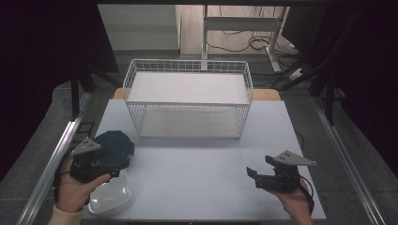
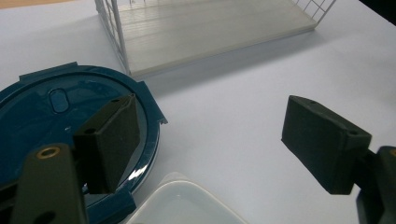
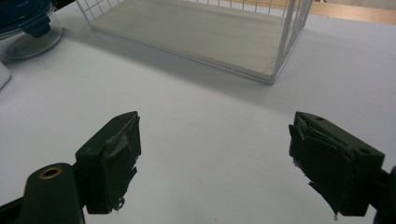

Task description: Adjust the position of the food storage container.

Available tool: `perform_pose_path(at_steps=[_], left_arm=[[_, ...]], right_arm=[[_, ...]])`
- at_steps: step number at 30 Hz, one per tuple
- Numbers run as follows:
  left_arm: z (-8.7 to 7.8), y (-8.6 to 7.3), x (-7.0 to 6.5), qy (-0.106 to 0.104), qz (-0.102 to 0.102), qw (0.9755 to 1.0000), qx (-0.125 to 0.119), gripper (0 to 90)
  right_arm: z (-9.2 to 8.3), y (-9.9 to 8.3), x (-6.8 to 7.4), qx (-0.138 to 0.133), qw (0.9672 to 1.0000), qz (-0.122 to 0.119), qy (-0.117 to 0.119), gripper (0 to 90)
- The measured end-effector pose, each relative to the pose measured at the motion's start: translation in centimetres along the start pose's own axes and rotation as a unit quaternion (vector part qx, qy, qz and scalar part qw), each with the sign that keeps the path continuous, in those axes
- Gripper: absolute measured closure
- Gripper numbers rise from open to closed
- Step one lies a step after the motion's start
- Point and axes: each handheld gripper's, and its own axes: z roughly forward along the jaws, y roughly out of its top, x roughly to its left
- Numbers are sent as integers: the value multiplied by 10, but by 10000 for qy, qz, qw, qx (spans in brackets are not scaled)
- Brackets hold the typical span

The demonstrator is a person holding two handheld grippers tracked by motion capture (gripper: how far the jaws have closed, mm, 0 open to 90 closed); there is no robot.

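Observation:
A round container with a dark blue lid (image 1: 115, 146) stands at the table's left front, and the blue lid (image 2: 51, 116) has a small oval vent. Beside it, nearer the person, sits a pale translucent plastic box (image 1: 110, 198), whose corner (image 2: 187, 207) is at the bottom of the left gripper view. My left gripper (image 1: 105, 165) hovers over these two, open; in the left gripper view it (image 2: 215, 140) has one jaw above the lid's rim and the other above bare table. My right gripper (image 1: 259, 168) is open at the right front, and it (image 3: 219, 151) holds nothing.
A white wire rack (image 1: 187, 96) with two shelves stands at the middle back of the white table (image 1: 197, 178). Its lower shelf (image 3: 196, 32) faces both grippers. Metal rails run along both sides of the table, and a desk frame with cables stands beyond it.

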Motion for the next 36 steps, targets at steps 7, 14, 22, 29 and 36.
perform_pose_path(at_steps=[7,14,22,29,36], left_arm=[[1,-1,-4,-34,27,10000,-14,194],[3,-1,-6,-62,73,10000,29,197],[0,-3,-2,-8,17,10000,47,199],[-2,-3,3,43,-21,10000,80,209],[-12,0,29,274,-101,9995,71,281]], right_arm=[[-2,1,0,39,10000,51,5,167],[-2,1,-1,58,9999,90,-1,171],[-1,0,1,109,9999,72,14,173],[0,-2,-1,152,9998,109,-7,175],[3,-4,-1,238,9996,149,-22,176]])
